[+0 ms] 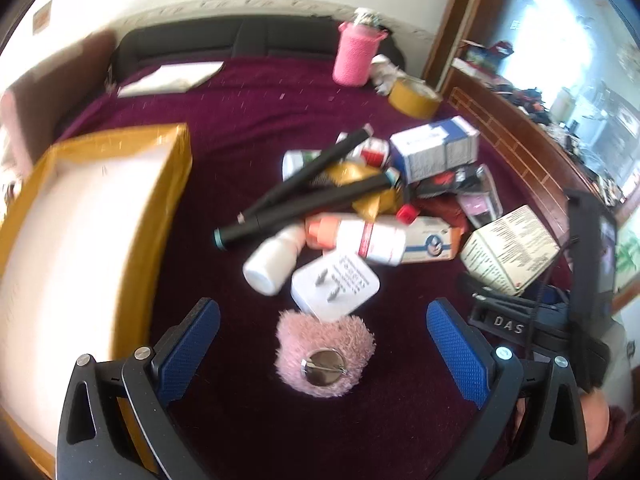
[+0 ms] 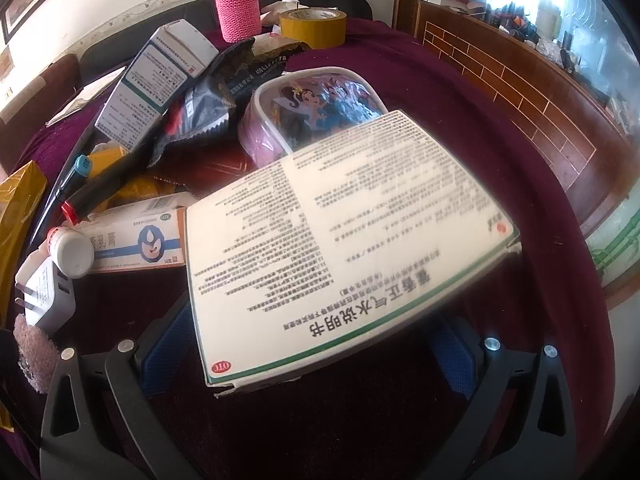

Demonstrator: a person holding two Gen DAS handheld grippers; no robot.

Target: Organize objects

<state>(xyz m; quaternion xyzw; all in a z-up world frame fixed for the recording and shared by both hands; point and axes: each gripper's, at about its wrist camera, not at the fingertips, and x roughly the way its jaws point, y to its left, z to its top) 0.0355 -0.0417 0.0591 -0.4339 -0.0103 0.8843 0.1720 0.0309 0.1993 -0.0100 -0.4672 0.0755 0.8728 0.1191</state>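
A pile of small things lies on the purple cloth (image 1: pixel 240 120). My left gripper (image 1: pixel 324 340) stands open over a fluffy pink badge (image 1: pixel 326 354), which lies pin side up between the blue pads without touching them. Just beyond it are a white plug adapter (image 1: pixel 336 286), a white bottle (image 1: pixel 270 262) and black pens (image 1: pixel 304 184). My right gripper (image 2: pixel 312 320) is open around a large printed medicine box (image 2: pixel 344 248), also seen as the medicine box (image 1: pixel 508 248). The box covers the fingertips, and the right pad (image 2: pixel 452 356) stands clear of it.
A big box wrapped in yellow tape (image 1: pixel 100 220) fills the left. At the back stand a bottle in a pink knitted sleeve (image 1: pixel 354 60) and a yellow tape roll (image 1: pixel 414 98). A cartoon-print lunch box (image 2: pixel 316 108) lies beyond the medicine box. Wooden floor (image 2: pixel 520 92) runs past the table's right edge.
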